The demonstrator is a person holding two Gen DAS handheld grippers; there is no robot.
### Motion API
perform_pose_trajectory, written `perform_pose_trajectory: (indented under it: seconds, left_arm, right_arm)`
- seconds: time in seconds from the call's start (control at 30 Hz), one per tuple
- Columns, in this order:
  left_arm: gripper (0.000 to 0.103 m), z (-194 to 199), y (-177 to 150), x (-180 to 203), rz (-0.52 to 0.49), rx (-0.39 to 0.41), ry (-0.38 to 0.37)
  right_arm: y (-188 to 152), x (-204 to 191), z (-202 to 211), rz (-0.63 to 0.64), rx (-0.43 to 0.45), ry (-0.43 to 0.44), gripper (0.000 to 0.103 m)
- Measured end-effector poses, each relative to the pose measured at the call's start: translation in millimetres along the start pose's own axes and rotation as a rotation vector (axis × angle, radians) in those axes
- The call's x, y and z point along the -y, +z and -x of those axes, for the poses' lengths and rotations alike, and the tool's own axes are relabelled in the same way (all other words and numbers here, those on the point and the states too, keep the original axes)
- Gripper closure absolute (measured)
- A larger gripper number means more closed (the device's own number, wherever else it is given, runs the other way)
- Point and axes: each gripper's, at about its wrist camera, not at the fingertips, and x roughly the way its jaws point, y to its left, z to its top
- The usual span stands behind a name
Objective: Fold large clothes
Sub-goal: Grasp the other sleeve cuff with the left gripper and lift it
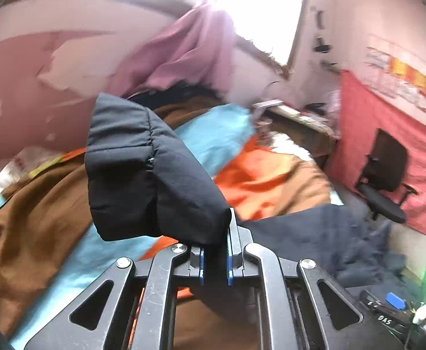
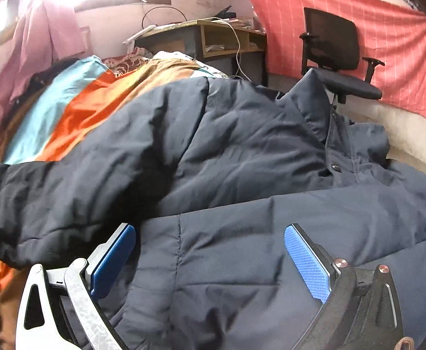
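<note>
A large dark navy padded jacket (image 2: 227, 151) lies on a bed with a brown, orange and light blue cover (image 2: 75, 110). My left gripper (image 1: 215, 248) is shut on the cuff end of the jacket's sleeve (image 1: 143, 172) and holds it lifted above the bed; the rest of the jacket (image 1: 315, 233) lies lower right. My right gripper (image 2: 210, 250) is open, its blue pads (image 2: 306, 259) spread either side of a quilted part of the jacket just above the fabric.
A black office chair (image 2: 335, 55) stands beside the bed before a red hanging cloth (image 2: 387, 23). A cluttered wooden desk (image 2: 213, 38) is at the bed's far end. Pink cloth (image 1: 189, 49) hangs by a bright window. A black device (image 1: 387, 315) sits lower right.
</note>
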Motion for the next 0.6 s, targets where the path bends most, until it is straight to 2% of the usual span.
perform_pose_trajectory:
  seconds: [0.17, 0.27, 0.37, 0.6]
  left_arm:
    - [0.097, 14, 8, 51, -0.103, 0.022, -0.198]
    - [0.097, 23, 13, 94, -0.197, 0.024, -0.335]
    - [0.097, 30, 14, 134, -0.243, 0.021, -0.450]
    - [0.097, 50, -18, 224, -0.384, -0.029, -0.710]
  right_arm:
    - [6, 13, 30, 0.047, 0.003, 0.009, 0.000]
    - [8, 24, 40, 0.066, 0.004, 0.002, 0.000]
    - [7, 45, 54, 0.077, 0.006, -0.024, 0.000]
    - [3, 116, 83, 0.021, 0.005, -0.126, 0.000]
